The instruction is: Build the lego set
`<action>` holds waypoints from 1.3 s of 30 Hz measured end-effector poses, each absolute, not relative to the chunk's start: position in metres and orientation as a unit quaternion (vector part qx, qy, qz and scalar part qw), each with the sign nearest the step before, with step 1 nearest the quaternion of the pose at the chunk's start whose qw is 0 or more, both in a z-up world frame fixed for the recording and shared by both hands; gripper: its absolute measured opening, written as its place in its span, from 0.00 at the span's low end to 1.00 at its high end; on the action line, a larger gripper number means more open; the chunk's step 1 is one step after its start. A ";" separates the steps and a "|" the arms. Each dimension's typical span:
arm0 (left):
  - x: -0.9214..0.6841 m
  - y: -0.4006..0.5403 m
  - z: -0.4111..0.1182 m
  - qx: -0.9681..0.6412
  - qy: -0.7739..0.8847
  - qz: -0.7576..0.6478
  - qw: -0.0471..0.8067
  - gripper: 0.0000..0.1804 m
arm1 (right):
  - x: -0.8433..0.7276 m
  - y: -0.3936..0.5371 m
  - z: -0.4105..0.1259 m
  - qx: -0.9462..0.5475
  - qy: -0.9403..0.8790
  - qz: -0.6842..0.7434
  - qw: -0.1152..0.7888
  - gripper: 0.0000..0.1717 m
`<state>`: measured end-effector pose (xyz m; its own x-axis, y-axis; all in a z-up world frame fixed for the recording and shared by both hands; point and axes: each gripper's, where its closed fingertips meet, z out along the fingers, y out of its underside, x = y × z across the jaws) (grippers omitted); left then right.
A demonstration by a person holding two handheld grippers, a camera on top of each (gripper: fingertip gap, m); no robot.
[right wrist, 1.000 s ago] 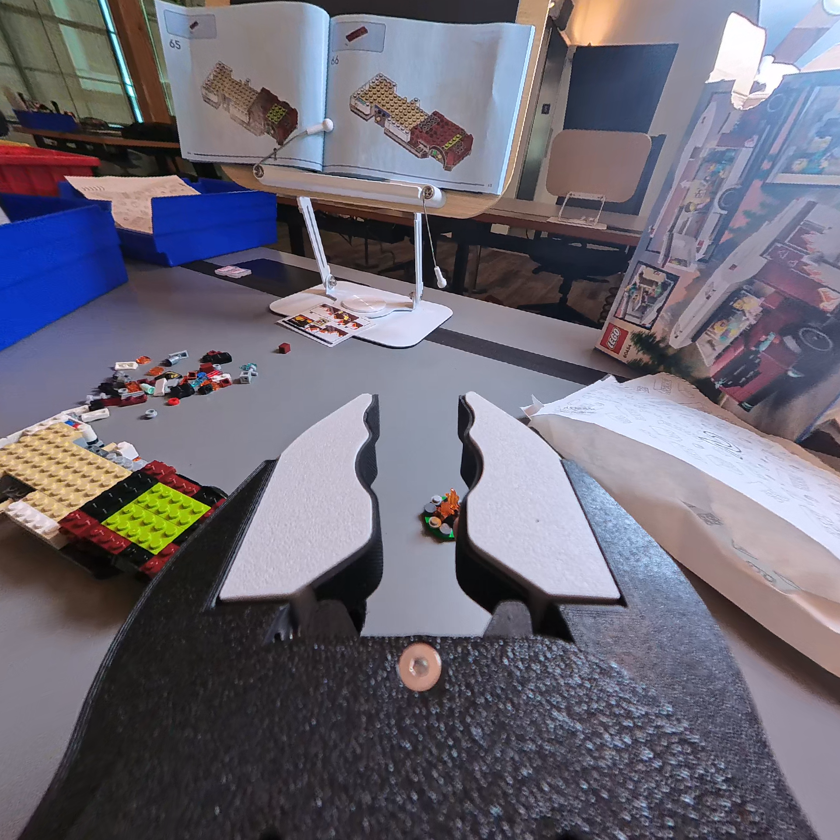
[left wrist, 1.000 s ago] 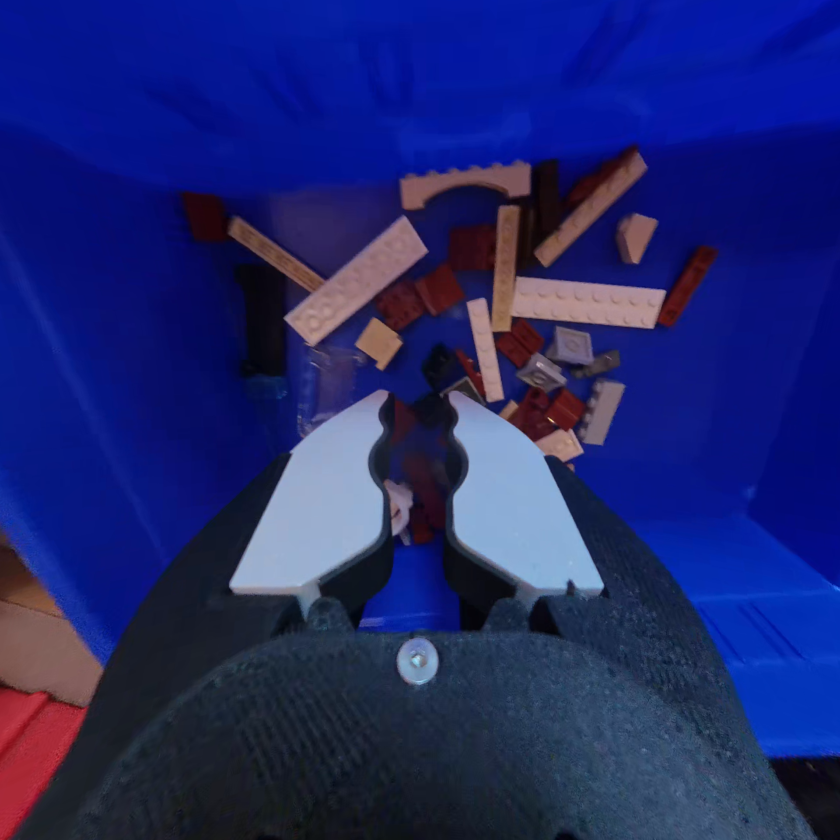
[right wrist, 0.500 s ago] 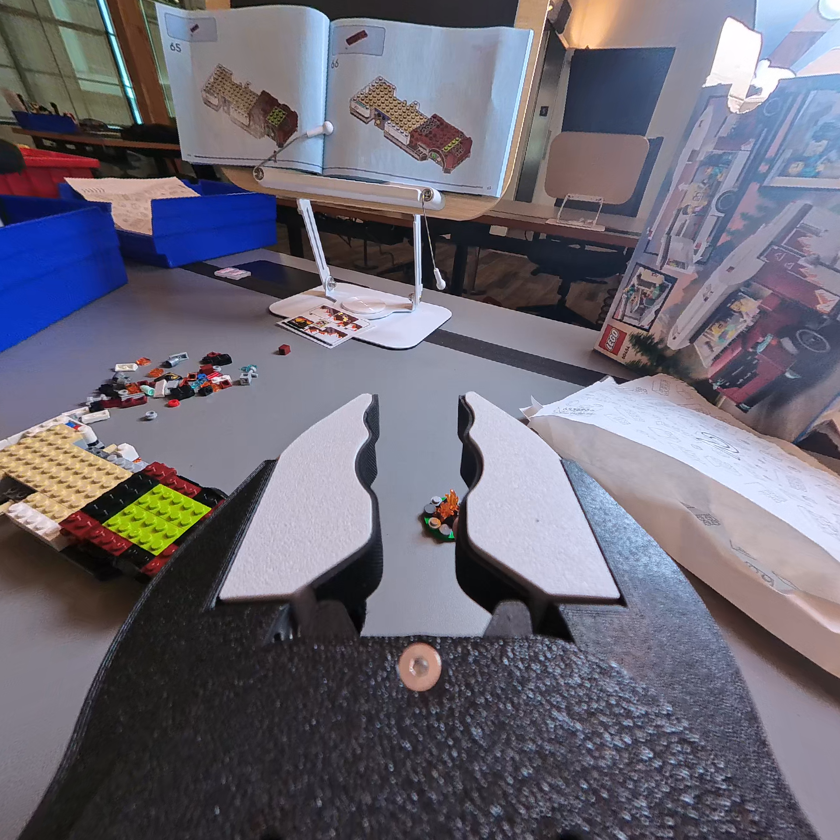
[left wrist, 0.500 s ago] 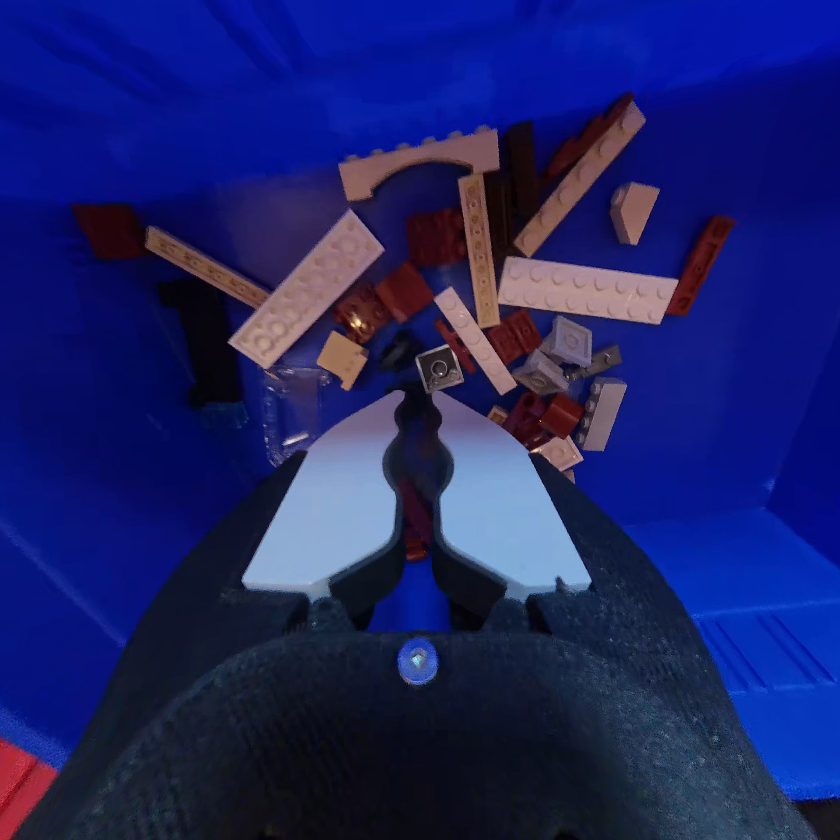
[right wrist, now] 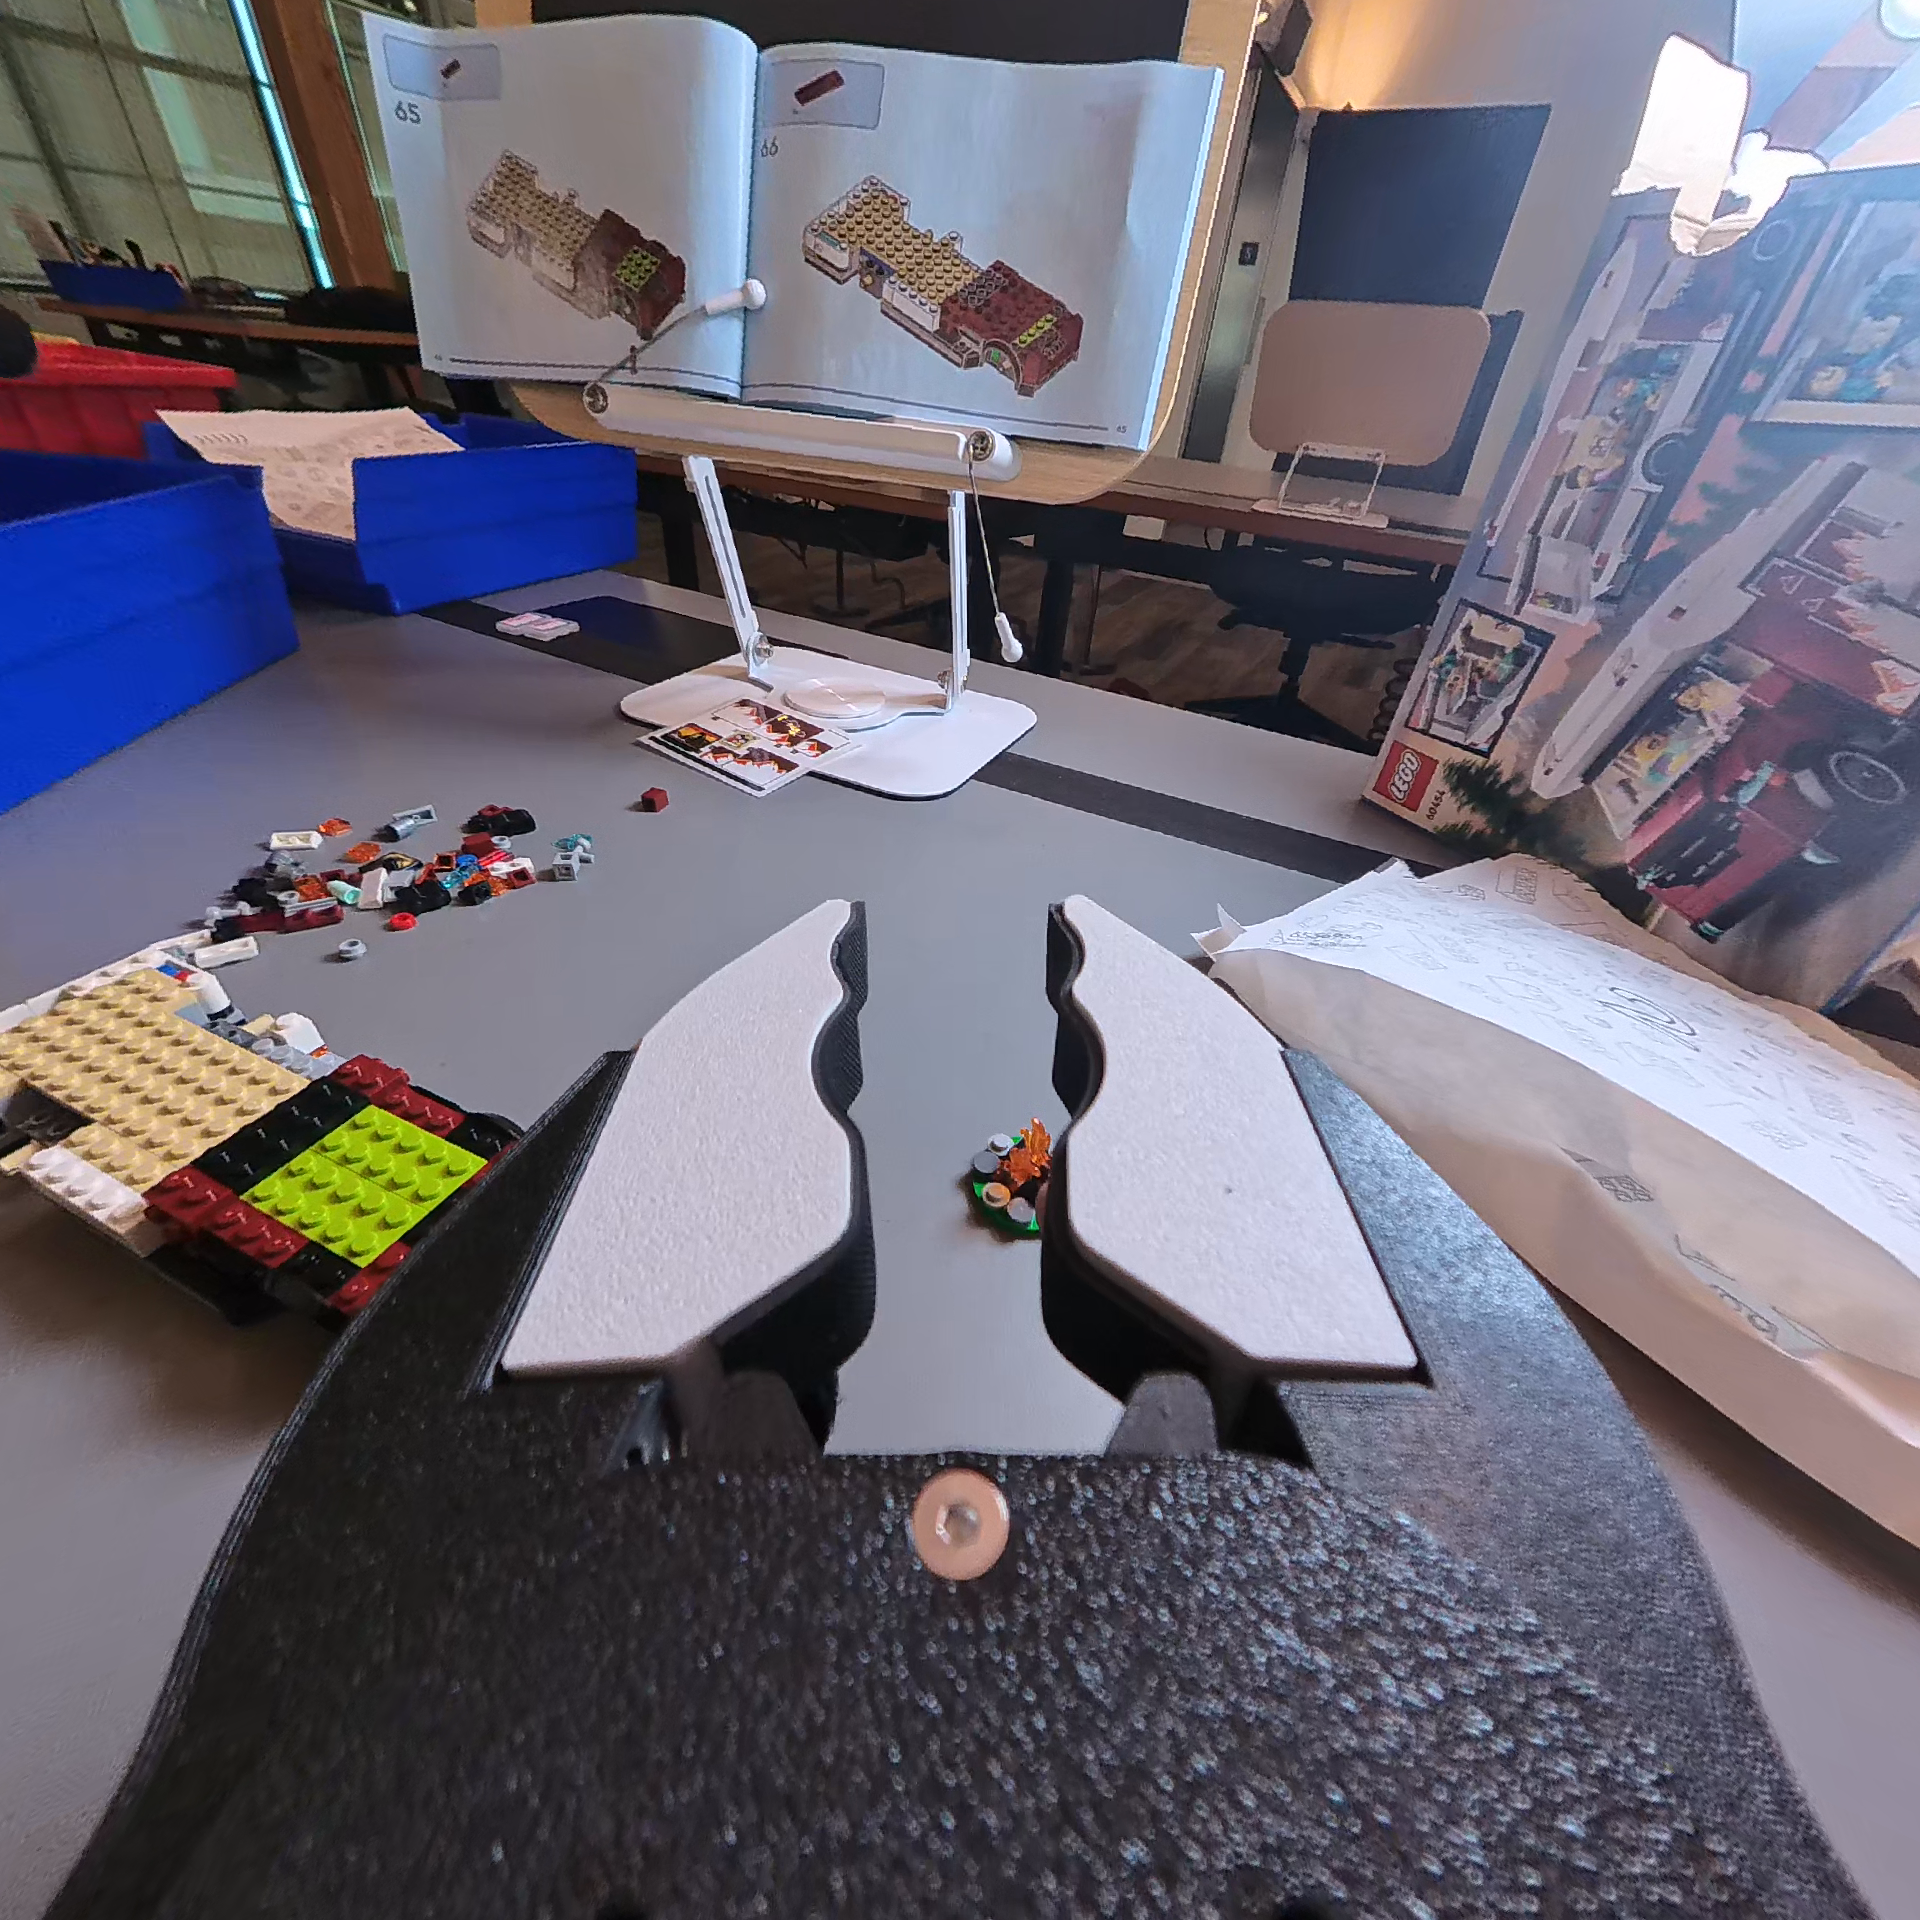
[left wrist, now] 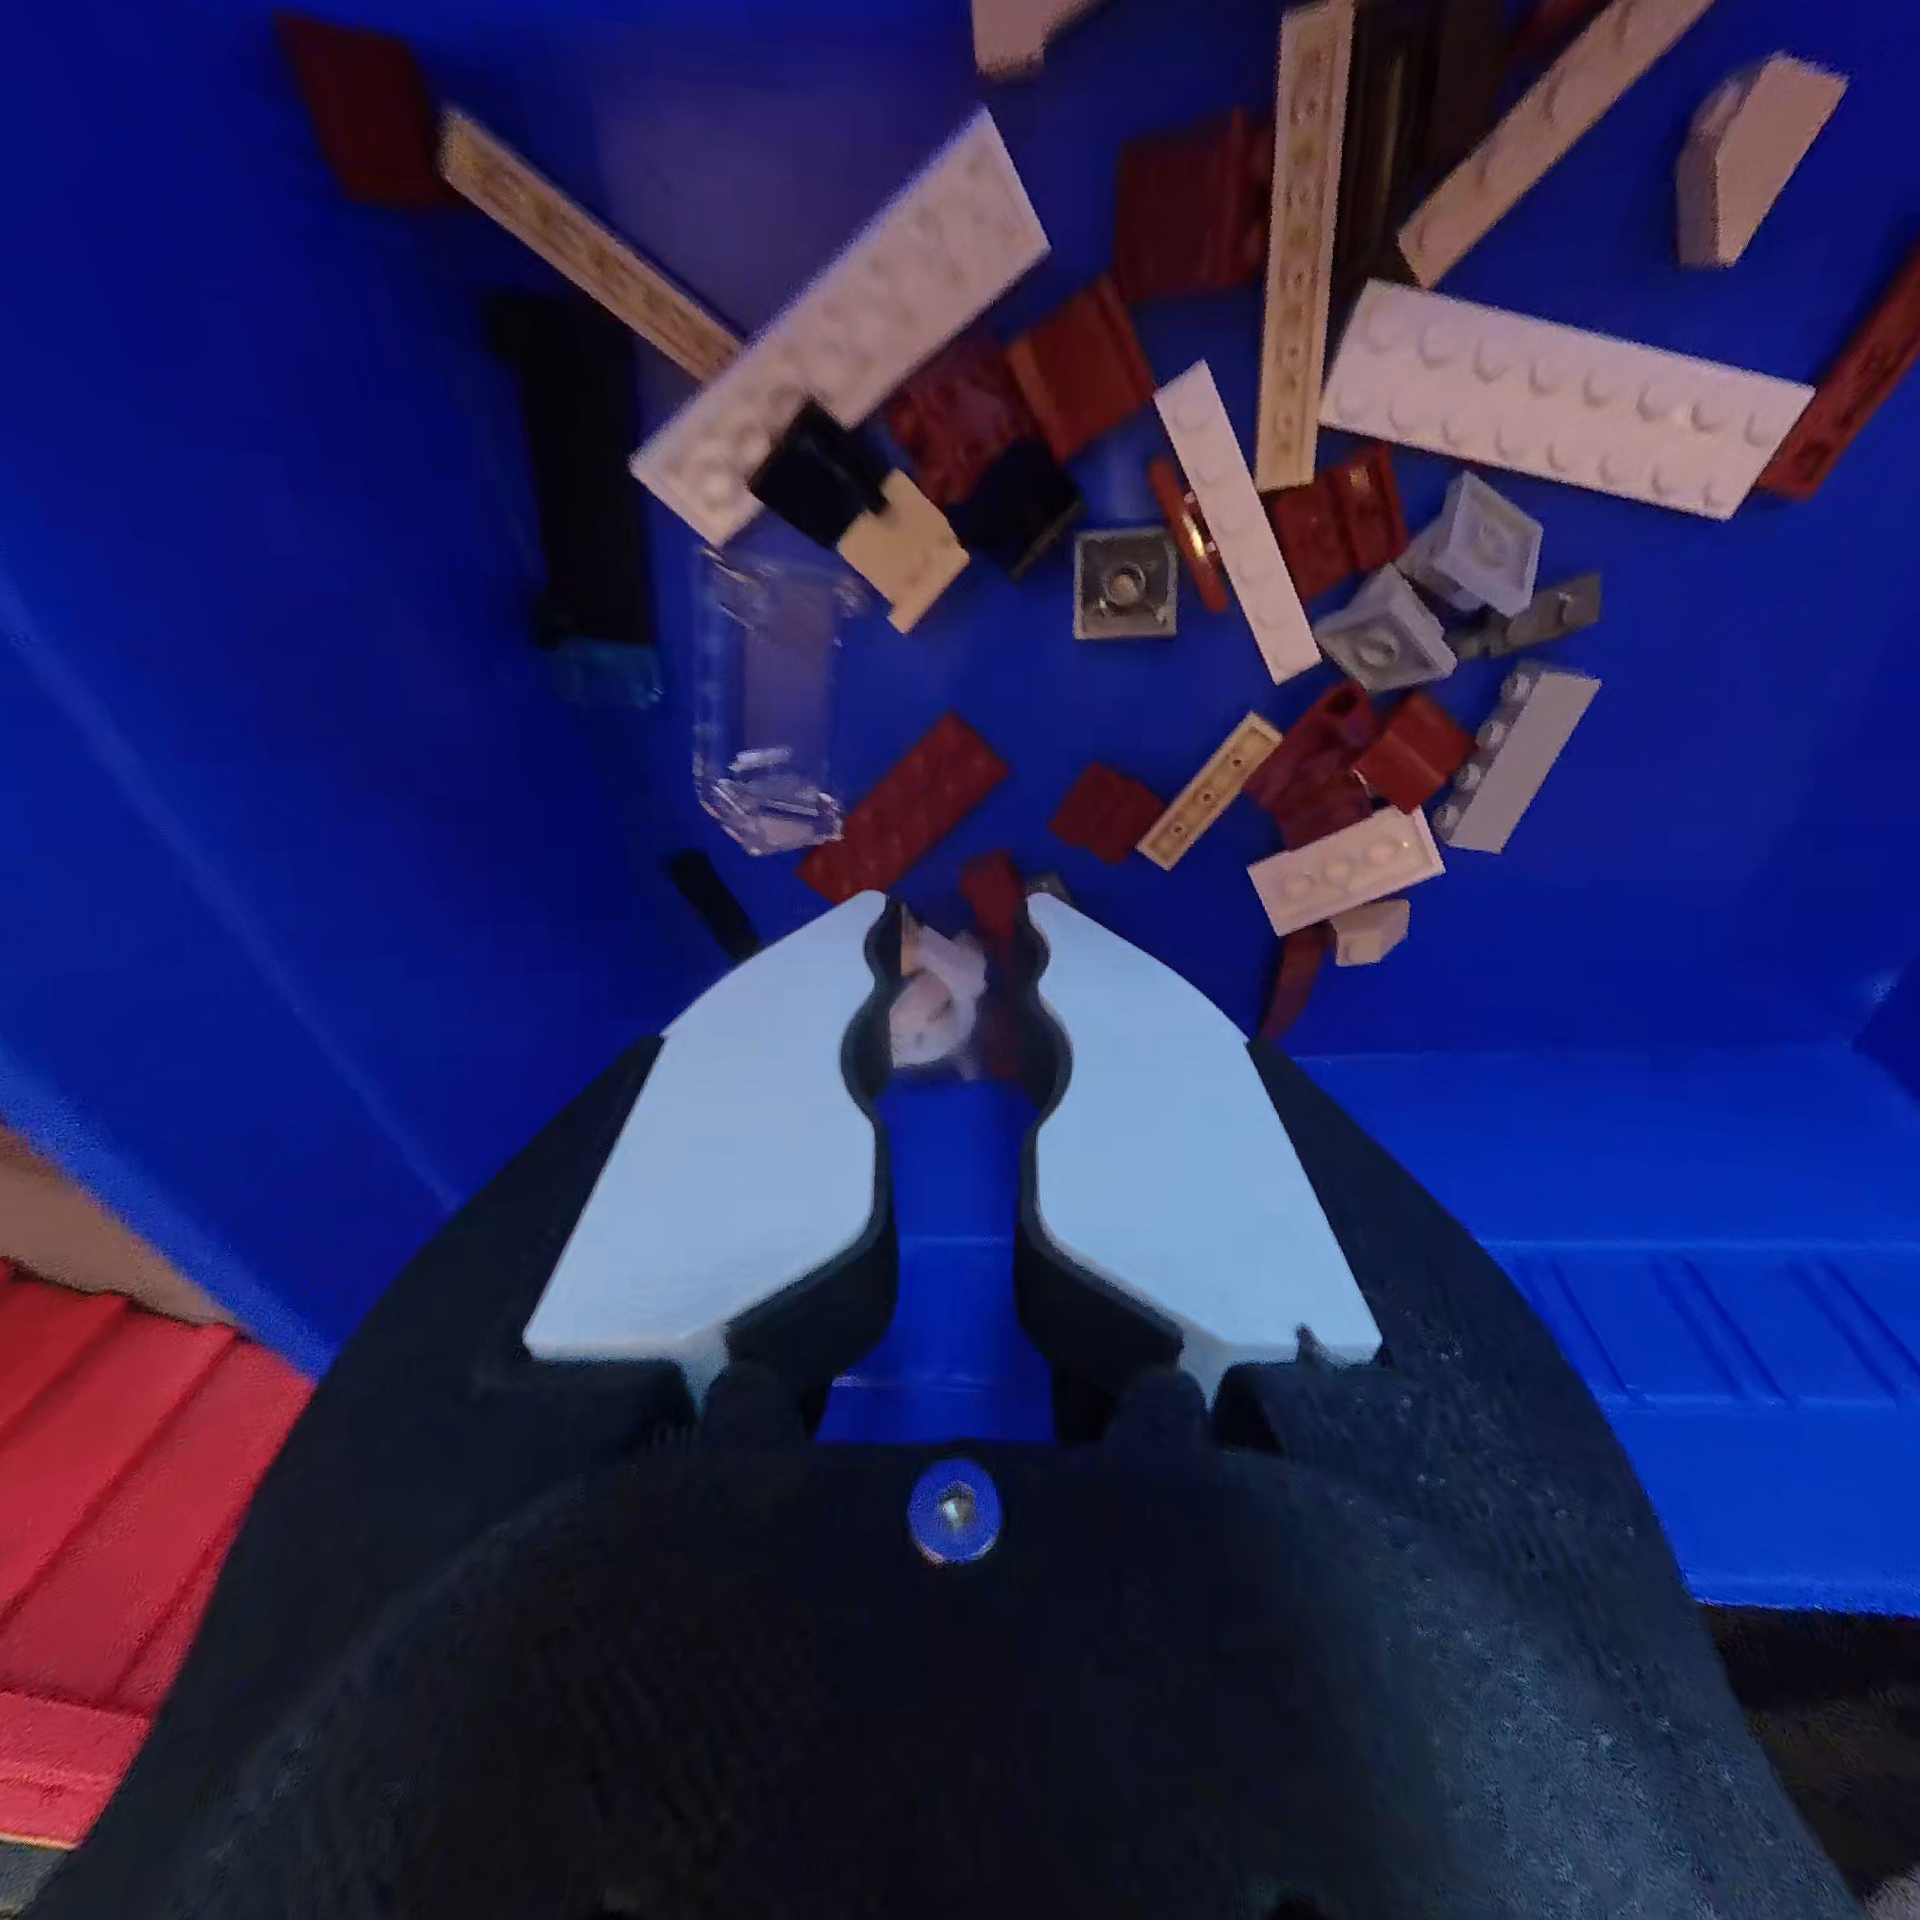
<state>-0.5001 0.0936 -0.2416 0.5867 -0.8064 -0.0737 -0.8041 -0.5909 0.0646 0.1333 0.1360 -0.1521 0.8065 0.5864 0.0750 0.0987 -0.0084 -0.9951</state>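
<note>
My left gripper [left wrist: 956, 914] reaches down into a blue bin [left wrist: 1558, 1195] of loose bricks. Its jaws stand apart. A small white piece [left wrist: 935, 997] and a dark red piece [left wrist: 1000, 935] show blurred in the gap between the fingers, and they seem to lie on the bin floor. A dark red plate [left wrist: 904, 810] and a clear piece [left wrist: 769, 727] lie just beyond the tips. My right gripper [right wrist: 956, 914] is open and empty above the grey table [right wrist: 935, 852]. A small green round piece with an orange flame [right wrist: 1008, 1179] sits on the table by its right finger.
White, tan, grey and black bricks [left wrist: 1558, 395] fill the far part of the bin. A red bin [left wrist: 104, 1455] is at left. On the table are a partial build [right wrist: 208, 1132], small loose pieces [right wrist: 395, 873], a book stand [right wrist: 831, 717], a paper bag [right wrist: 1610, 1122], a set box [right wrist: 1714, 571] and blue bins [right wrist: 125, 603]. Across from one pair of fingers to the other is roughly 65 cm.
My left jaws closed almost fully, then opened again, and the gripper drew back towards the bin's near side. A few small black pieces shifted. My right gripper has not moved.
</note>
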 end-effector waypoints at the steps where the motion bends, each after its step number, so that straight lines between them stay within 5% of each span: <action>1: -0.501 0.088 -0.244 0.891 -0.450 -0.045 0.029 0.11 | 0.133 0.136 -0.152 -0.686 -0.250 0.185 0.658 0.19; 14: -0.505 0.072 -0.263 0.881 -0.457 -0.049 0.108 0.09 | 0.132 0.136 -0.153 -0.687 -0.252 0.186 0.655 0.19; 24: -0.457 0.088 -0.220 0.885 -0.462 0.045 -0.041 0.06 | 0.130 0.135 -0.152 -0.684 -0.255 0.190 0.656 0.19; 29: -0.453 0.099 -0.214 0.881 -0.463 0.033 -0.090 0.15 | 0.132 0.134 -0.150 -0.682 -0.252 0.190 0.659 0.19; 39: -0.433 0.047 -0.246 0.861 -0.506 0.049 -0.018 0.17 | 0.132 0.135 -0.152 -0.685 -0.253 0.187 0.657 0.19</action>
<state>-0.4334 0.0474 -0.2465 0.4841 -0.8725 0.0662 -0.8690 -0.4882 -0.0807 0.1320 0.1350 -0.1521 0.8024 0.5918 0.0766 0.1013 -0.0085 -0.9948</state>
